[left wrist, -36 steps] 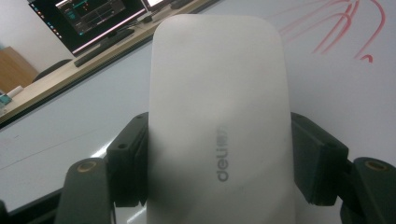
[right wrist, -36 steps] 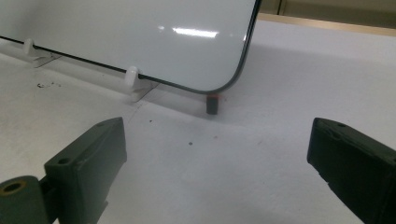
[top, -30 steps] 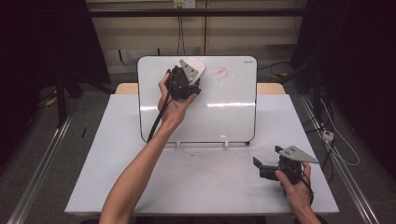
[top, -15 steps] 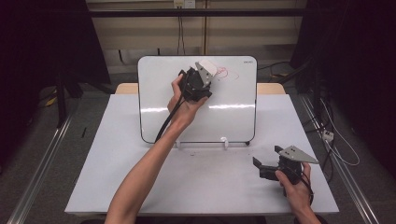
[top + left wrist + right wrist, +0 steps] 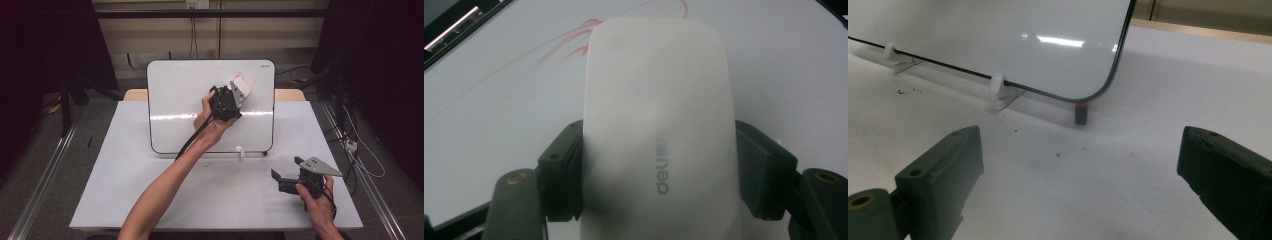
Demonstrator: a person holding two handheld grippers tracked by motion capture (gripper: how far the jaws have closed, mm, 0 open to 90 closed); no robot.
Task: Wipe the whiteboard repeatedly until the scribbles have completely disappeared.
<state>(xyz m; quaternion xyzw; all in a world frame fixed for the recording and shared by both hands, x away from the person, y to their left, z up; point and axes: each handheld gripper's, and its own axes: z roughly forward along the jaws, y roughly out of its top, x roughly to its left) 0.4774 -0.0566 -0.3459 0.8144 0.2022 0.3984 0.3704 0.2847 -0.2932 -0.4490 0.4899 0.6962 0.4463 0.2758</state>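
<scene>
The left gripper [image 5: 235, 97] clamps a white eraser [image 5: 659, 125] flat against the upper right of the whiteboard [image 5: 175, 100], just below red marks [image 5: 574, 42]. Near the board's lower right corner, the right gripper [image 5: 1083, 185] rests on the table [image 5: 125, 175], jaws wide apart and empty; a small dark cap [image 5: 1081, 113] stands by that corner.

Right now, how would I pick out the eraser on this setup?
Find the whiteboard propped upright at the table's far side. Near its upper right, the left gripper presses a white eraser against the board. It is the rounded white block with grey lettering, beside faint red marks.
</scene>
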